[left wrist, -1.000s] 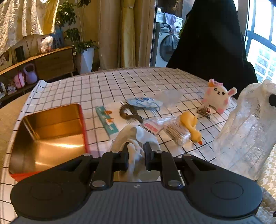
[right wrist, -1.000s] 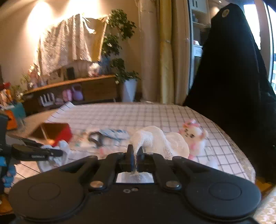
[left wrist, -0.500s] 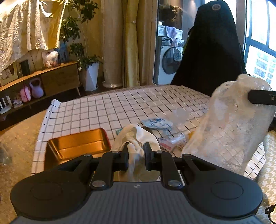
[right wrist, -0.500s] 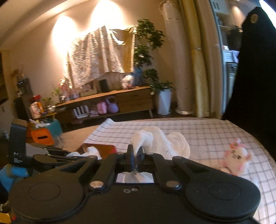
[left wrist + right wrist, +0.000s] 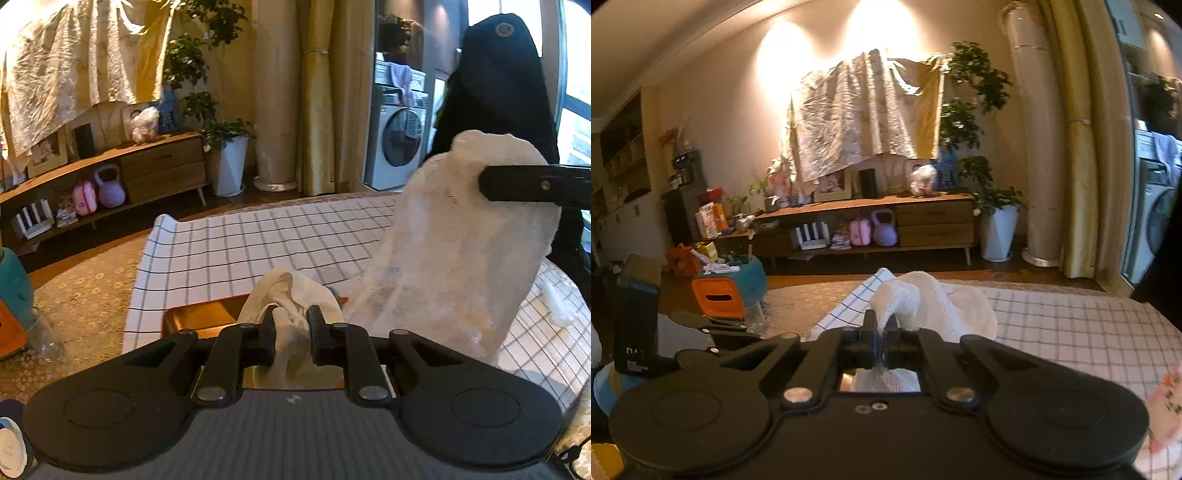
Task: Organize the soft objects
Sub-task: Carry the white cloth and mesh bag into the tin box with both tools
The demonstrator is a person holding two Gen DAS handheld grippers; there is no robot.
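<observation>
White cloth (image 5: 291,295) is pinched in the left hand-held gripper (image 5: 292,325), raised above the gold tin (image 5: 201,317) on the checked table (image 5: 258,243). Beside it, the right hand-held gripper (image 5: 882,332) clamps a white mesh bag (image 5: 923,299), which hangs above the table.

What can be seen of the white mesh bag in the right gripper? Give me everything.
The mesh bag is a white, open-weave net, soft and half see-through. The right gripper is shut on a bunched fold at its top, so it hangs limp and lifted above the checked tablecloth. Its lower edge drops behind the left gripper, so any contact below is hidden. Its contents cannot be made out.
</observation>
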